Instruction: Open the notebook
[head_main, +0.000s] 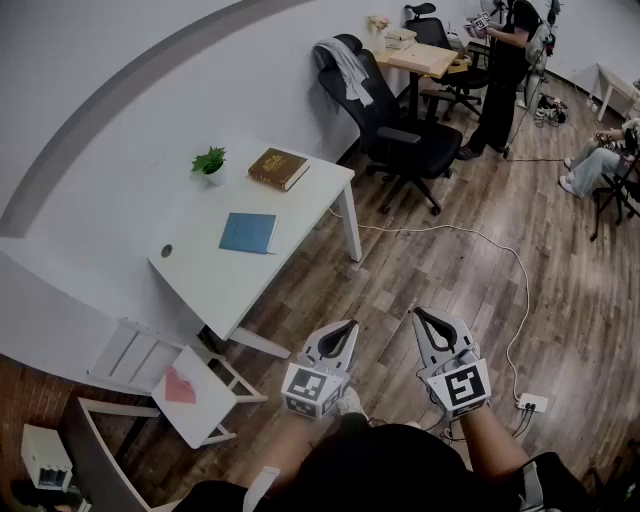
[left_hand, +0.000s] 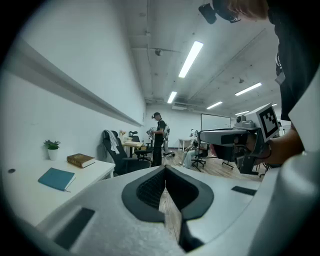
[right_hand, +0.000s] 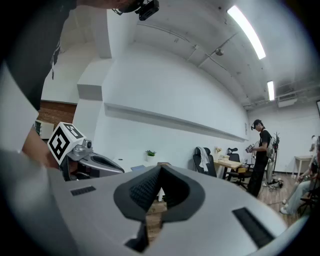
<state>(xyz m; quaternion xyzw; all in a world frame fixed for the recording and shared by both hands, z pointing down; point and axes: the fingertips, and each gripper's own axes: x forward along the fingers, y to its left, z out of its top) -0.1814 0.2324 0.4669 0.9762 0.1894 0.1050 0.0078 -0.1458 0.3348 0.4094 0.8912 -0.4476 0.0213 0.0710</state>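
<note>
Our left gripper (head_main: 351, 324) and right gripper (head_main: 419, 313) are both closed on nothing. The thin teal-blue rectangular notebook (head_main: 248, 232) lies well beyond their fingertips. It looks light, with a bendy cover, so we'd lift that cover at its page edge.

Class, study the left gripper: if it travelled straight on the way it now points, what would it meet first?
Nothing close: the shut left gripper points out over the wooden floor. The black office chair lies roughly in that line, though depth is unclear.

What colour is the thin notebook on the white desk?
The notebook is teal blue; clearest in the head view.
</note>
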